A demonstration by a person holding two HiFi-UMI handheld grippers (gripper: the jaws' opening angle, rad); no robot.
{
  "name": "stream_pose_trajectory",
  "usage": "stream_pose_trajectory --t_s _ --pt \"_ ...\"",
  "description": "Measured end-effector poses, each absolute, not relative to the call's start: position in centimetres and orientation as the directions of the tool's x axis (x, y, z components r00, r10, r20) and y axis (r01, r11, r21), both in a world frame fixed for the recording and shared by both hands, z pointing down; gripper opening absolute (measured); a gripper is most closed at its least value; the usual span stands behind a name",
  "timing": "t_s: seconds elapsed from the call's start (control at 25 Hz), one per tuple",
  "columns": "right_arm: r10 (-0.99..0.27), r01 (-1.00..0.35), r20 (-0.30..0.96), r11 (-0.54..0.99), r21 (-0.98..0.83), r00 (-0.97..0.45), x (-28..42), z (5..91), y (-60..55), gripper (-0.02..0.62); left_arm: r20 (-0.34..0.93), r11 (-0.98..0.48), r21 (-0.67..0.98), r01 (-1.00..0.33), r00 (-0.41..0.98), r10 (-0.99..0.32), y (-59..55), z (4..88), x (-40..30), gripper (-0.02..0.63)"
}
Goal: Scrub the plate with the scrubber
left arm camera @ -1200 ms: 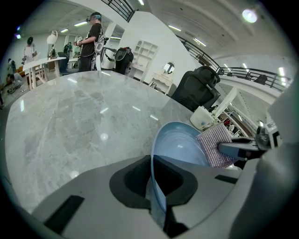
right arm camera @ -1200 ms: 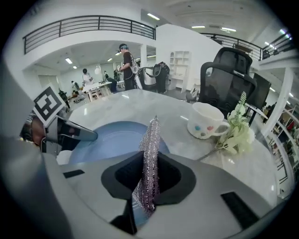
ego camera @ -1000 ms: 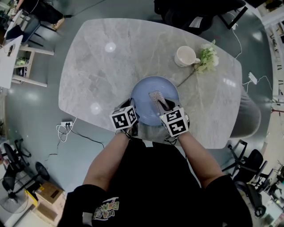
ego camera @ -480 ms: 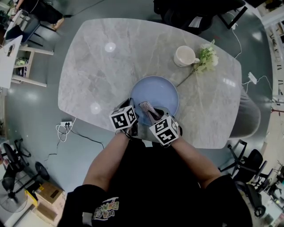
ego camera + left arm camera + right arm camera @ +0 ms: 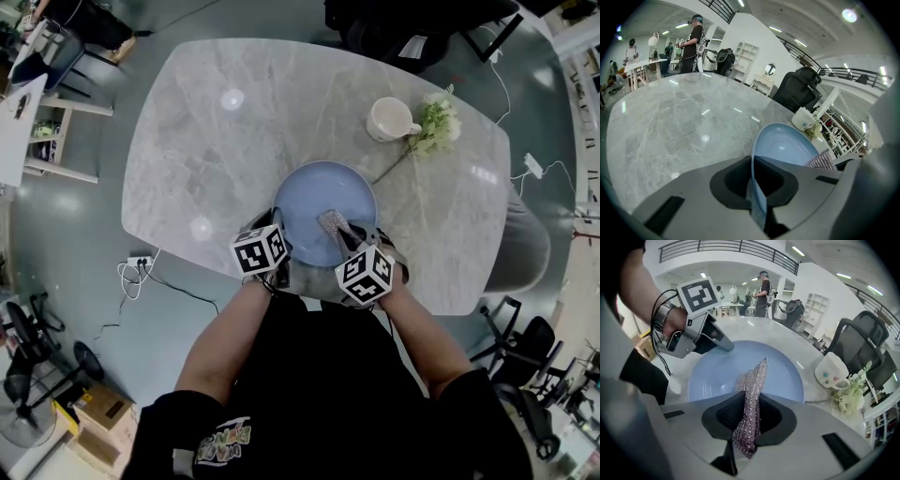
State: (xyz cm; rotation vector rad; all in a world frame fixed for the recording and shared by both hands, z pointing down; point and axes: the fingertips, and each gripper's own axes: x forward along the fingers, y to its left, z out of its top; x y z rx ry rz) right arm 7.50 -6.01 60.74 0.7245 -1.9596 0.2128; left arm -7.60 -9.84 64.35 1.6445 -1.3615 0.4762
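Right gripper (image 5: 749, 420) fingers clamped on scrubber (image 5: 751, 380). Its long axis points straight ahead of fingers, tip over plate (image 5: 787, 376) centre; contact unclear.
Left gripper (image 5: 757, 185) fingers pinch plate's near rim.
Judgement: right arm strokes.

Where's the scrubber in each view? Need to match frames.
Head view: scrubber over the near-right part of the plate.
Left gripper view: scrubber peeks out at the plate's right edge.
Right gripper view: scrubber at centre, clamped by the right gripper.
Shared landmark: white mug, beyond the plate.
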Motion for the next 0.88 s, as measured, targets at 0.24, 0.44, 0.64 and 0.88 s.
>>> stream_pose_trajectory --t_s 0.24,0.44,0.64,0.88 --pt "-0.442 -0.482 0.862 0.828 0.285 -0.250 9.3 60.7 -7.7 0.077 0.767 0.033 0.397 -0.917 0.312 -0.561 -9.8 64.4 -7.6 0.029" --pt "-0.475 -0.438 0.855 0.827 0.353 -0.209 10.5 60.7 -9.6 0.077 0.765 0.022 0.395 -0.919 0.315 -0.562 -9.9 64.4 -7.5 0.029" --pt "-0.502 -0.448 0.845 0.808 0.382 -0.184 11.5 60.5 -11.9 0.078 0.767 0.006 0.383 -0.924 0.315 -0.559 -9.8 64.3 -7.4 0.029" --pt "-0.525 -0.490 0.835 0.778 0.393 -0.165 12.2 60.2 -15.3 0.078 0.767 -0.002 0.380 -0.925 0.316 -0.558 -9.9 64.3 -7.3 0.029"
